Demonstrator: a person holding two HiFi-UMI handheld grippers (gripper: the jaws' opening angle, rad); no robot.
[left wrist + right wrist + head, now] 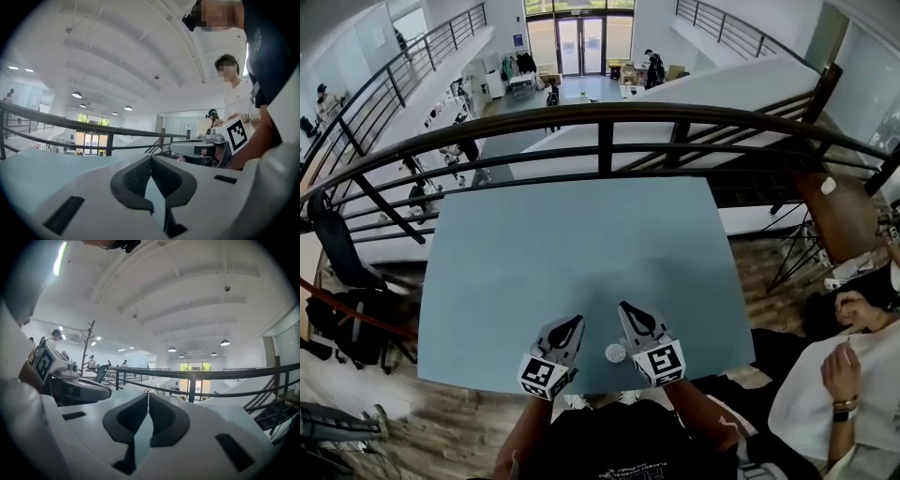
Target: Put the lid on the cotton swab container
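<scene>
A small round clear thing [615, 352], the cotton swab container or its lid, lies on the blue-grey table [572, 253] near the front edge. I cannot tell whether a lid sits on it. It lies between my two grippers and touches neither. My left gripper [572, 322] rests just left of it, jaws shut and empty [151, 158]. Just right of it is my right gripper [628, 307], also shut with nothing held [148, 394]. Each gripper view shows the other gripper alongside: the right one [206, 147] and the left one [79, 387]. The round thing shows in neither gripper view.
A dark metal railing [600, 117] runs behind the table's far edge, with an open hall below. A seated person in white [848, 375] is close at the right. A dark chair and bags [342, 300] stand at the left.
</scene>
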